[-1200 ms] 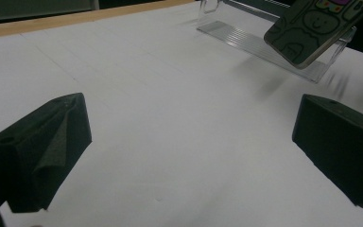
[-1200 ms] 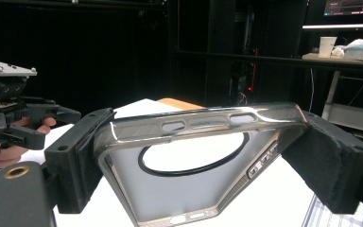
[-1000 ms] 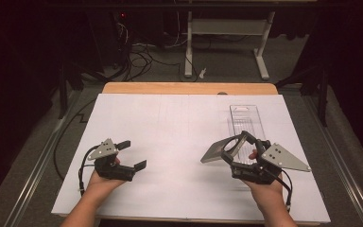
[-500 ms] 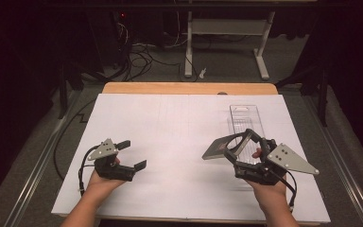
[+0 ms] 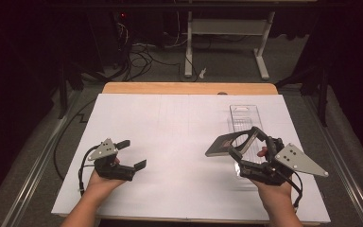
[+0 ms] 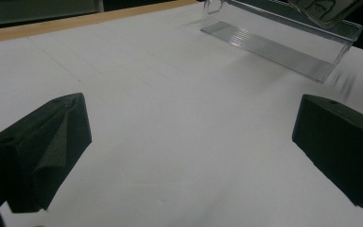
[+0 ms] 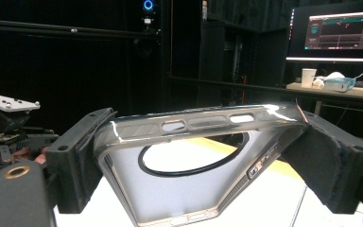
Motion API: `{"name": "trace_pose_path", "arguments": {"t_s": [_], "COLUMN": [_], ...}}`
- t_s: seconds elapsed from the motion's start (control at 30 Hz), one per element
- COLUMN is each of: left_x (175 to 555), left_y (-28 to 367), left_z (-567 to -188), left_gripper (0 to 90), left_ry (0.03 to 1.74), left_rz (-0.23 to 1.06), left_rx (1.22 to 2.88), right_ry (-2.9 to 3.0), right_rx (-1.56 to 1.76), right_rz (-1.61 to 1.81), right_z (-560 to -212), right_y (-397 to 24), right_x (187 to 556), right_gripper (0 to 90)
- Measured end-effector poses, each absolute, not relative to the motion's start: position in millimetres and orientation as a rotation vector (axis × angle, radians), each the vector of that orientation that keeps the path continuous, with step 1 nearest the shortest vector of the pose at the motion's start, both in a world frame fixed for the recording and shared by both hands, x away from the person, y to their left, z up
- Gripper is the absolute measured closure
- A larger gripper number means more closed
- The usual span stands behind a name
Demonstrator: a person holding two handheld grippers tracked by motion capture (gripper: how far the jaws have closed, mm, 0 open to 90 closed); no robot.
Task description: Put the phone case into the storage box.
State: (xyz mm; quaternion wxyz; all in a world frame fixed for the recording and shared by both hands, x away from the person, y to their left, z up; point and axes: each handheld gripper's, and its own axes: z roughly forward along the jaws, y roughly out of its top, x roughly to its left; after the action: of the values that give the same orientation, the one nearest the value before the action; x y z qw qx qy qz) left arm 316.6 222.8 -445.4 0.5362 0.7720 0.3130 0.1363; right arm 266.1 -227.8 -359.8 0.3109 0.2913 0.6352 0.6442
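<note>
My right gripper (image 5: 244, 142) is shut on a clear grey phone case (image 5: 227, 143) with a dark ring in its back, held tilted above the right part of the white sheet. In the right gripper view the case (image 7: 179, 189) spans the gap between both pads of the gripper (image 7: 198, 156), pinched by its long edges. Just behind the case a clear plastic tray (image 5: 246, 120) lies flat. My left gripper (image 5: 132, 154) rests low at the near left, open, with bare sheet between its jaws (image 6: 189, 156). The tray (image 6: 274, 45) shows ahead of it.
A white sheet (image 5: 179, 132) covers the table, with a wooden strip (image 5: 189, 88) along the far edge. Behind it are desk legs (image 5: 262, 52) and cables (image 5: 142, 52) on the floor. A lit monitor (image 7: 340, 30) stands on a desk far off.
My right gripper has shifted a little to the right and turned, carrying the phone case with it. The left gripper has stayed still.
</note>
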Motion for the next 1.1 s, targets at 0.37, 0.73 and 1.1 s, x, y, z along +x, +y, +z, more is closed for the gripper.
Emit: {"name": "trace_pose_path", "arguments": {"t_s": [0.37,0.73,1.1], "left_x": [316,316,316], "left_y": [224,222,221], "left_z": [-445,-445,-446], "left_gripper": [0.2,0.2,0.2], "left_ry": [0.746,0.740,0.740], "left_rz": [0.336,0.336,0.334], "left_rx": [1.839,1.846,1.854], "right_ry": [1.645,1.588,1.530], "right_rx": [0.771,0.793,0.818], "right_rz": [1.698,1.697,1.671], "right_z": [-354,-347,-342], "right_y": [-234,-245,-259], "right_x": [263,261,258], "right_gripper": [13.9,13.9,13.9]}}
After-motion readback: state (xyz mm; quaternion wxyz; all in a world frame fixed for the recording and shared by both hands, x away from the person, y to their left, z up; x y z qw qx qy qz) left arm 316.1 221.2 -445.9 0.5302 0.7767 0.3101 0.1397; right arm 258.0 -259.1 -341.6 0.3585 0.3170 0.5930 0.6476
